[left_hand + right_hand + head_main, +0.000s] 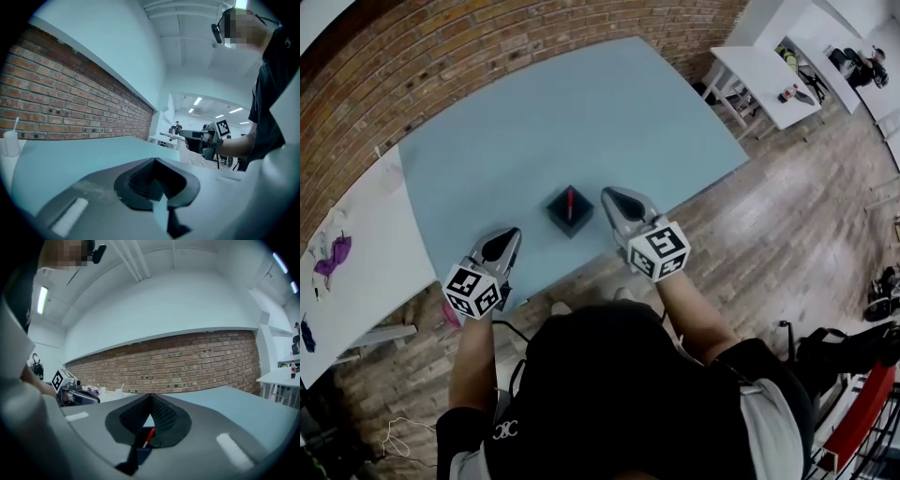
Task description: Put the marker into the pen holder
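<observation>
A black square pen holder (pixel 570 212) stands on the light blue table (pixel 562 112) near its front edge. A red marker (pixel 570 201) stands upright inside it. My right gripper (pixel 613 196) hovers just right of the holder, its jaws shut with nothing between them. In the right gripper view the shut jaws (pixel 151 398) sit above the holder (pixel 139 447), and the marker's red tip (pixel 149 436) shows below them. My left gripper (pixel 508 236) is at the table's front edge, left of the holder, and its jaws (pixel 153 162) are shut and empty.
A white table (pixel 356 272) at the left carries a purple item (pixel 333 253). A brick wall (pixel 441 56) runs behind the blue table. More white tables (pixel 769 80) stand far right on the wooden floor (pixel 797 216).
</observation>
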Available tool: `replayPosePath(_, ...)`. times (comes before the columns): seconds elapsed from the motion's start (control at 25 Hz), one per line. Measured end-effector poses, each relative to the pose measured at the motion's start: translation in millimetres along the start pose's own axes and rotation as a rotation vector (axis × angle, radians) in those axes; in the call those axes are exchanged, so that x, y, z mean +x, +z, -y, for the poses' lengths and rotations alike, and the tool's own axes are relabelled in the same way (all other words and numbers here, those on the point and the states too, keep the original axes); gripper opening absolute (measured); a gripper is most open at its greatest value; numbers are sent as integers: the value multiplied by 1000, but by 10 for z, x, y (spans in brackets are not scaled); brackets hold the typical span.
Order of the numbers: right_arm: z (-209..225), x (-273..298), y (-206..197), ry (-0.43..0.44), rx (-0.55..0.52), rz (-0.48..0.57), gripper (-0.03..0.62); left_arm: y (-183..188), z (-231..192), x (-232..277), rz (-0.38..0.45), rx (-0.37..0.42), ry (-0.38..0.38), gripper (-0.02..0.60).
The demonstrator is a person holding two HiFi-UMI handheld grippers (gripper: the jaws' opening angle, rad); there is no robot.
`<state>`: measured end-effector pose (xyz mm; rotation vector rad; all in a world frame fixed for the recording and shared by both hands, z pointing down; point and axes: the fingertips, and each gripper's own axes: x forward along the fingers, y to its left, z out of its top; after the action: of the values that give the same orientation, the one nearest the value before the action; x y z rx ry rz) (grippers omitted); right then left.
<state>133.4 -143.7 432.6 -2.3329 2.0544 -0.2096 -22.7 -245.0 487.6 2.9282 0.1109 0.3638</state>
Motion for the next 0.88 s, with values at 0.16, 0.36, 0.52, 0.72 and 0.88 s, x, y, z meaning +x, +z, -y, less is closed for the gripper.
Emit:
replayPosePath(0.16,35,-14,-32,27,10,-19,6,-40,36,2,-6,-11,36,5)
replayPosePath(0.36,106,-48,-70,38,18,-26,6,-81,99,21,-20,-12,55,5)
replayPosePath(0.52,131,-87,-132,46,18,-47,6,-101,145,56,-26,-16,62,5)
replayPosePath(0.72,169,-118,-193,58,19,-65,6,-97,184,113,-26,-16,70,5)
replayPosePath(0.88,250,-165,-233,60,22,-80,6,-84,233,185,-28,-15,73,5)
